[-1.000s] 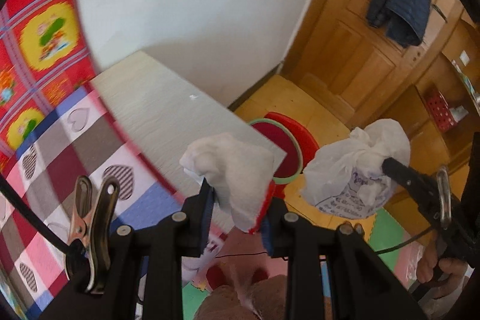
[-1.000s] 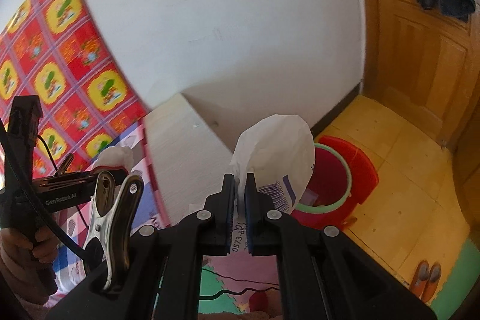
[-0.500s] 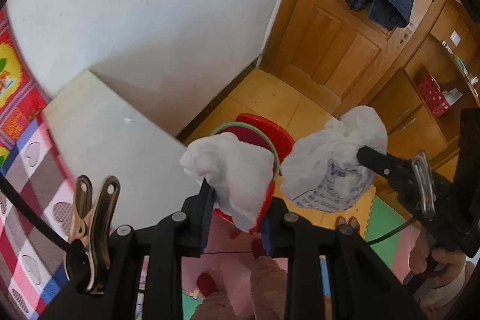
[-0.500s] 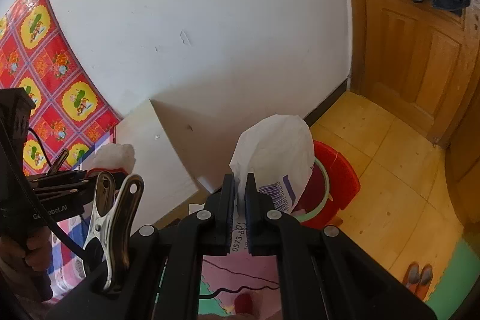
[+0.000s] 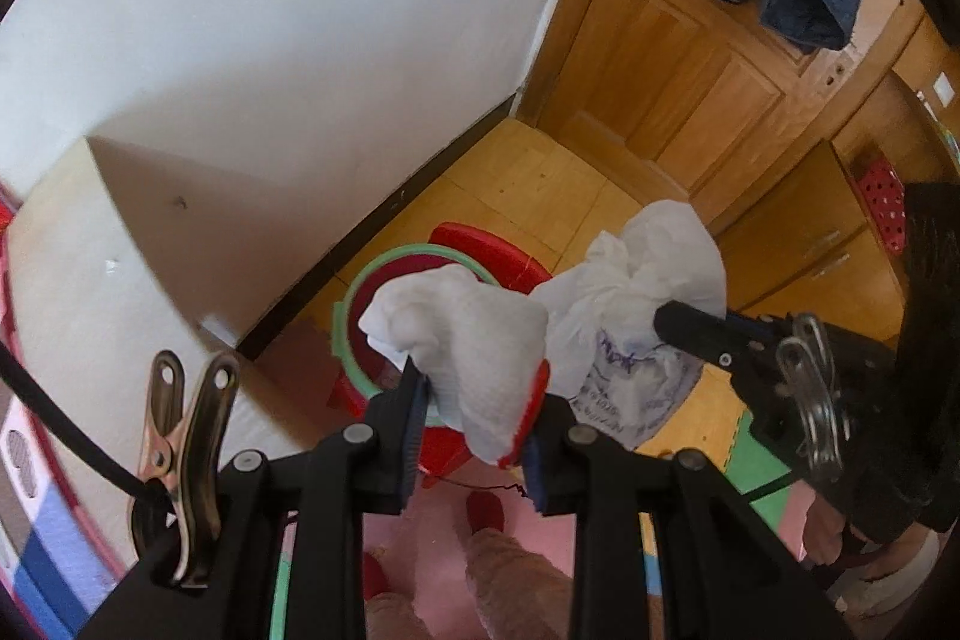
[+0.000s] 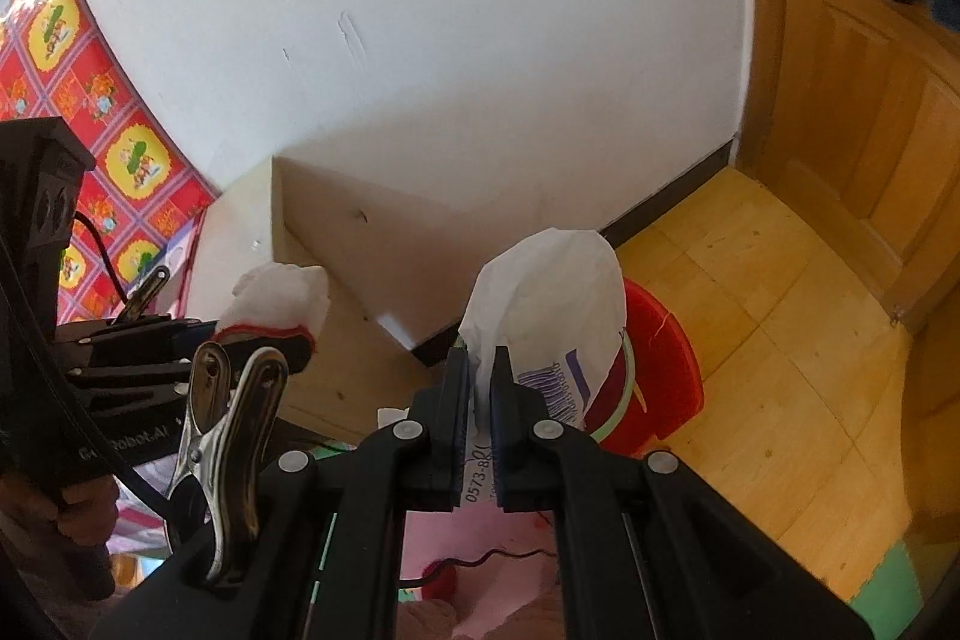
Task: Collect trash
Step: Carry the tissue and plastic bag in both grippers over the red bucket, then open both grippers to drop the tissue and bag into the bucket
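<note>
Barcode on our right gripper's (image 6: 478, 388) pinched bag (image 6: 552, 304) only right-view; left gripper (image 5: 474, 400) clamping tissue (image 5: 462, 334), red bin (image 5: 456, 256) half-hidden.

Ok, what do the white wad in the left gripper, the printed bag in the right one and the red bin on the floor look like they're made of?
White wad: soft tissue or paper towel, matte with a dimpled weave.
Printed bag: thin crinkly plastic or paper, unclear which, with purple print.
Red bin: moulded plastic, smooth and slightly glossy, green rim ring.
</note>
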`<state>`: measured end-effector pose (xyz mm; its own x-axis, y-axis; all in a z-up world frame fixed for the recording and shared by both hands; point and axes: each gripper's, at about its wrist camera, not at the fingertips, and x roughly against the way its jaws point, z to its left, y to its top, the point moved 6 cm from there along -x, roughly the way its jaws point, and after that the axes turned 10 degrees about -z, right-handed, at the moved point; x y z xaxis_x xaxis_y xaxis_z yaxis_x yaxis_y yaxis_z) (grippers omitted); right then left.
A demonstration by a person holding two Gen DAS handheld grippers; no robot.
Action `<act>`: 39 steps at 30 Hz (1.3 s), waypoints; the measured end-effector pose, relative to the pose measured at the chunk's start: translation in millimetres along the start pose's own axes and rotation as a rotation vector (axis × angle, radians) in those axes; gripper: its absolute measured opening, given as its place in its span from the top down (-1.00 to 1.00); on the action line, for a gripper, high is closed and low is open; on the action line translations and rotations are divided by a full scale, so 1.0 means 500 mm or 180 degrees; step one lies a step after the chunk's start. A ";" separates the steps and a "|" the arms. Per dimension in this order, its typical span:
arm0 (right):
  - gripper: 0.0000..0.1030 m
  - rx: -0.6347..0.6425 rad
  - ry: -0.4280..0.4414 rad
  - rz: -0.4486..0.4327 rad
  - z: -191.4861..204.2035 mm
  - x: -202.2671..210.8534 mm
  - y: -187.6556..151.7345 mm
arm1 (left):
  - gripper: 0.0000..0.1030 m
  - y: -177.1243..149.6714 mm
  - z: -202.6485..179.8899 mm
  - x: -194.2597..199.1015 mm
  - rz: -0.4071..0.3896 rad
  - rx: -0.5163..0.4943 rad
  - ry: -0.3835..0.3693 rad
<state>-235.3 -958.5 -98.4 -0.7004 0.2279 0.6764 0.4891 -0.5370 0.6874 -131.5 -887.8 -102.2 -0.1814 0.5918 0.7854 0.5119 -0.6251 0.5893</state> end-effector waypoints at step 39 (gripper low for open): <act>0.85 0.0332 0.0373 0.0908 -0.226 -0.448 -0.182 | 0.44 -0.142 0.061 -0.515 0.0551 0.0553 0.0459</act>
<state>-181.5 -1052.4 -342.2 -0.5796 -0.0179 0.8147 0.7205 -0.4784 0.5021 -95.8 -980.2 -352.0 -0.1899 0.3975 0.8978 0.6796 -0.6067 0.4124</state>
